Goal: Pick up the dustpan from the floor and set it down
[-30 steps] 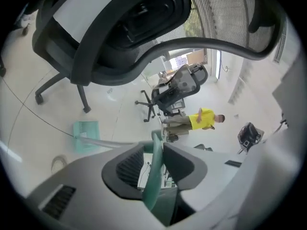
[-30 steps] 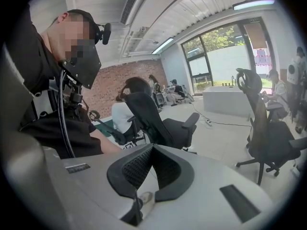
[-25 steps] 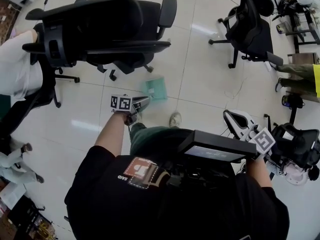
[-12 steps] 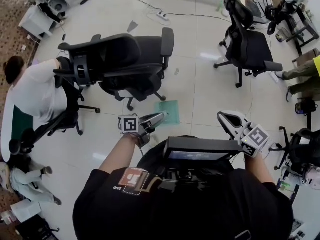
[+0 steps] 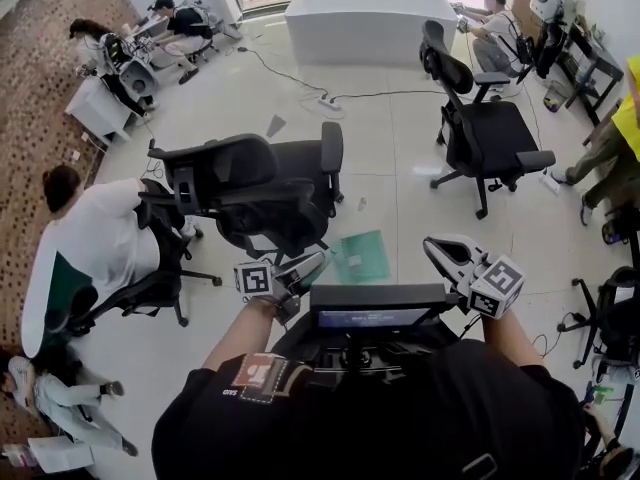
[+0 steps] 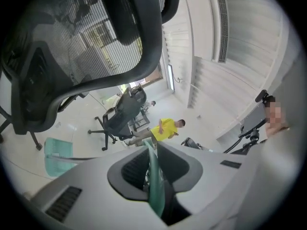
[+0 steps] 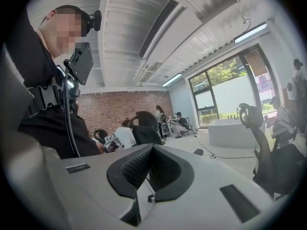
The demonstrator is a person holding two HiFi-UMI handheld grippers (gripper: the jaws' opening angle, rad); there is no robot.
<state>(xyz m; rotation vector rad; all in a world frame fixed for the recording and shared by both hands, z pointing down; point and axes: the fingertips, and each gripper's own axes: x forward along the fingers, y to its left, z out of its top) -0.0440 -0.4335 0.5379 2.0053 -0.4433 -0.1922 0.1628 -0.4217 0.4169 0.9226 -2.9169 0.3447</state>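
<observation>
Head view: left gripper (image 5: 314,264) near centre, just left of the chest-mounted screen (image 5: 375,317); jaws clenched on the thin handle of the teal dustpan (image 5: 362,256); the pan juts right from the jaw tips, above the white tiled floor (image 5: 400,183); a black chair (image 5: 240,183) sits just beyond it, to the left. Right gripper (image 5: 440,249) is right of the screen, well apart from the dustpan; nothing at its tips. A second chair (image 5: 490,133) is far right; a seated person in white (image 5: 90,243) at left; a white counter (image 5: 365,23) at the far end.

Left gripper view: pads squeezed on the green handle, which runs up between them and past the tips; the pan shows low at left, beyond the gripper body; a chair's mesh back fills the upper left; a person in yellow (image 6: 165,128) stands far off beside another chair.

Right gripper view: jaws pressed together, nothing between them; they point across the room toward a brick wall (image 7: 120,110); tall windows (image 7: 225,87) at right; the holder's dark torso close at left.
</observation>
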